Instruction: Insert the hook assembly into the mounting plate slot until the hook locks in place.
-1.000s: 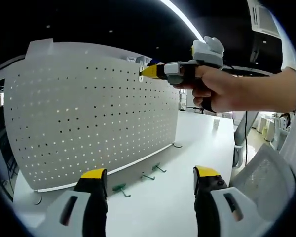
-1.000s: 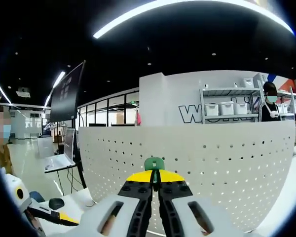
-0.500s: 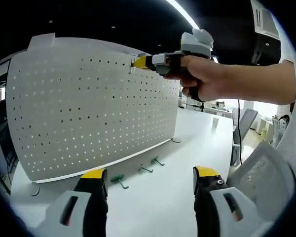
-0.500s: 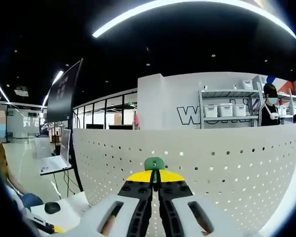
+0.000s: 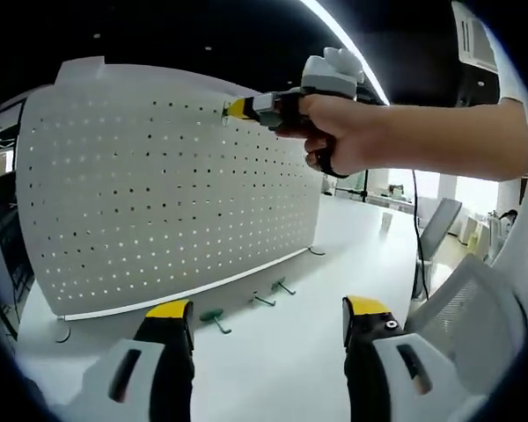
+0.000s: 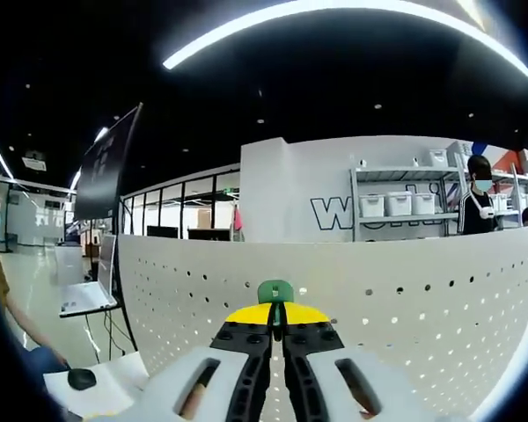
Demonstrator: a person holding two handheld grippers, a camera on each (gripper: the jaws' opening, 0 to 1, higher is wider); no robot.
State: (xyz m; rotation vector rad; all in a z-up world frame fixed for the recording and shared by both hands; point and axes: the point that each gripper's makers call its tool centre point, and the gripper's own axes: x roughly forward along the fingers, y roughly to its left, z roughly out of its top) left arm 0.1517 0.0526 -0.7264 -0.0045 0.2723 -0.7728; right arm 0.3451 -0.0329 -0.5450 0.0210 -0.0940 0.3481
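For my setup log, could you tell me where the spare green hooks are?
In the left gripper view, three small green hooks lie on the white table, along the white pegboard's base.

The ceiling (image 6: pixel 334 79) is dark, with small spot lights and a long curved light strip (image 6: pixel 334 13) at 12 o'clock in the right gripper view; a strip (image 5: pixel 339 31) also crosses the left gripper view at 1 o'clock. A white wall (image 6: pixel 290 189) bears large dark letters (image 6: pixel 330 211), and a metal shelf (image 6: pixel 405 215) at 2 o'clock carries white bins (image 6: pixel 396 204). A dark screen (image 6: pixel 106 167) stands at 9 o'clock, with dark-framed windows (image 6: pixel 176 224) beside it. The floor (image 6: pixel 22 286) is pale and glossy. In the left gripper view a white table (image 5: pixel 334 264) stretches towards 3 o'clock, with a mesh chair (image 5: pixel 466 316) at 4 o'clock.
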